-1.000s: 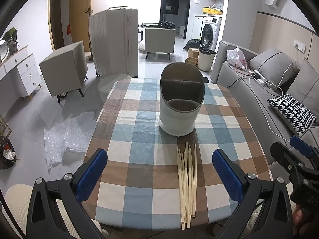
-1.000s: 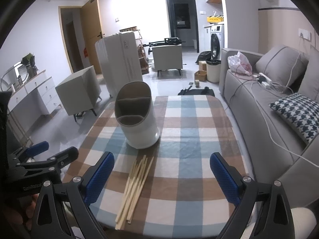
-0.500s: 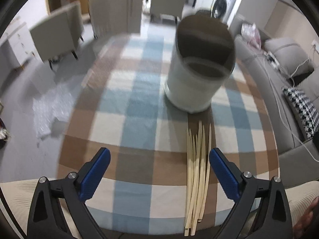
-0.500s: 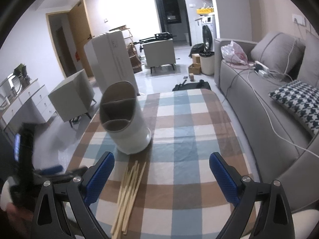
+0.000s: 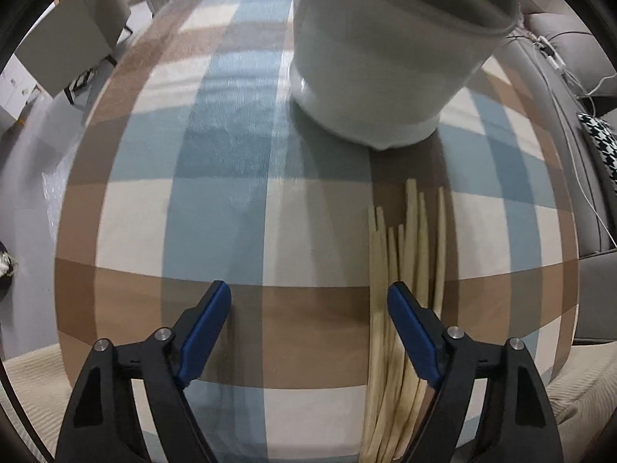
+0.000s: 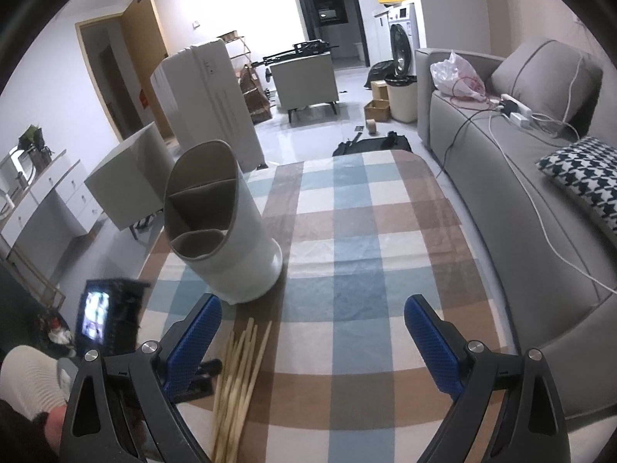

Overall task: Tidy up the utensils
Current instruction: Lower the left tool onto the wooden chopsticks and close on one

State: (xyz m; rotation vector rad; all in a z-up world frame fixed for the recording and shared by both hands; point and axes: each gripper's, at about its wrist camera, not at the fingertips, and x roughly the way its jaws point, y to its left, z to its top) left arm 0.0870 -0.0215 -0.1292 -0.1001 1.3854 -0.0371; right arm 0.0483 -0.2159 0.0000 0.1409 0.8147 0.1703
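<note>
Several pale wooden chopsticks (image 5: 412, 270) lie side by side on the checked tablecloth (image 5: 231, 154), just in front of a white utensil holder (image 5: 385, 58) with grey compartments. My left gripper (image 5: 308, 301) points steeply down at the cloth and its jaws are closing. Its right finger (image 5: 408, 332) overlaps the bundle, the leftmost sticks lie just inside it, and no pad presses on anything. In the right wrist view the chopsticks (image 6: 239, 374) lie low left and the holder (image 6: 223, 227) stands behind them. My right gripper (image 6: 312, 324) is open over bare cloth, holding nothing.
A grey sofa (image 6: 520, 200) with a houndstooth cushion (image 6: 578, 177) and cables runs along the table's right side. The left tool's body (image 6: 108, 320) and a white-sleeved hand (image 6: 27, 382) sit at the table's near left. Cabinets stand beyond the far edge.
The left gripper has tipped downward and dropped close to the cloth beside the chopsticks, with its jaws narrower. The right gripper has edged nearer the table and stays wide.
</note>
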